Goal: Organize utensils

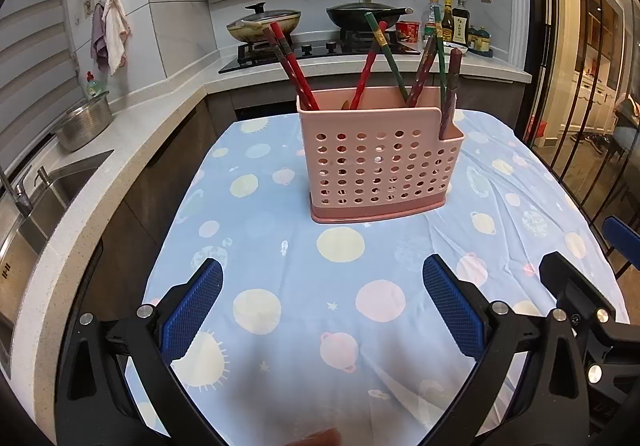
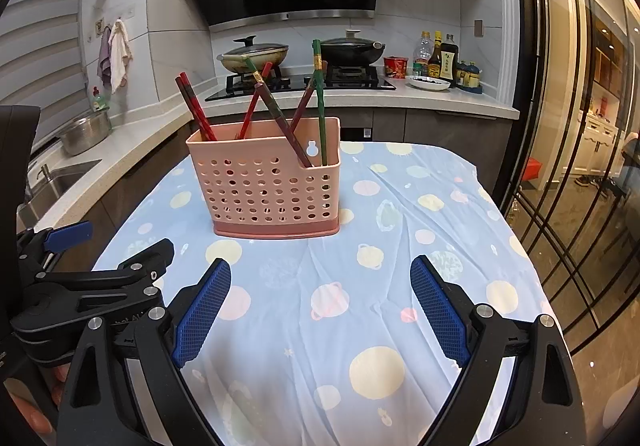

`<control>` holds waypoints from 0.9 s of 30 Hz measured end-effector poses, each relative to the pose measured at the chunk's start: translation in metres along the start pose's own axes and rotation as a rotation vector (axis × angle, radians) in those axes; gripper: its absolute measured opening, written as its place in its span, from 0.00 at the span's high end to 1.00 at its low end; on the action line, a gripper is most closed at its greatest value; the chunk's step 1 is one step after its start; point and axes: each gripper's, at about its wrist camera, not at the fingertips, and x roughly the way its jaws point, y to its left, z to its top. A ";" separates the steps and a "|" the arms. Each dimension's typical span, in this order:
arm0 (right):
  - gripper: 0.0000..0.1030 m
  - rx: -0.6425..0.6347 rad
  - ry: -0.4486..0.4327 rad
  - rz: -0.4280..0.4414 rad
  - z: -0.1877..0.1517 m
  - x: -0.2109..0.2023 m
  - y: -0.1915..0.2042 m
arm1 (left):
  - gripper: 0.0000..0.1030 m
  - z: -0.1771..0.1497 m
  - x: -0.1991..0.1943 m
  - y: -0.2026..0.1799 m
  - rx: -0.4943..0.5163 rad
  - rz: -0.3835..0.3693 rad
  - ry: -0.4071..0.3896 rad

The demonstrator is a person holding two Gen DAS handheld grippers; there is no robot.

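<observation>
Chopsticks (image 1: 298,75) are seen standing in a pink plastic holder (image 1: 380,169), which is set upright toward the far middle of the desk (image 1: 280,254). Red, green and dark brown sticks are leaned at different angles against the holder's rim, crossing one another, presumably because they were dropped in loosely, not sorted. From the right wrist view, a green chopstick (image 2: 320,101) is found nearly upright at the holder's right end. The holder is made of thin moulded plastic, boxy in shape, with rows of round holes through its front wall and a darker solid base, probably for drainage. A taller back wall with a keyhole hanging slot can be made out behind the sticks. The desk is covered by a light blue cloth printed with pale planets and suns, slightly creased near the holder.

The left gripper (image 1: 322,306) is held low in front of the holder, its jaws spread wide with nothing between them. The right gripper (image 2: 320,310) is kept beside it, its jaws likewise apart and empty. Blue meshed rubber pads (image 2: 202,310) are fitted on the black fingers, judged to be there for grip on slim, smooth sticks.
</observation>
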 end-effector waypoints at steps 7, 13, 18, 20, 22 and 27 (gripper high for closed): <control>0.15 0.002 0.006 -0.002 -0.003 0.002 -0.001 | 0.07 -0.003 0.002 -0.001 0.000 0.010 0.003; 0.15 0.002 0.010 0.003 -0.004 0.002 -0.001 | 0.07 -0.003 0.004 0.000 -0.005 0.012 0.013; 0.15 0.005 0.010 0.004 -0.004 0.003 -0.001 | 0.07 -0.003 0.004 -0.001 -0.003 0.014 0.016; 0.15 0.009 0.008 0.006 -0.004 0.003 -0.001 | 0.07 -0.003 0.005 0.000 -0.004 0.012 0.017; 0.15 0.013 0.006 0.008 -0.005 0.003 -0.002 | 0.07 -0.003 0.005 -0.001 -0.003 0.013 0.018; 0.15 0.012 0.004 0.006 -0.005 0.003 -0.002 | 0.07 -0.003 0.005 0.000 -0.001 0.016 0.018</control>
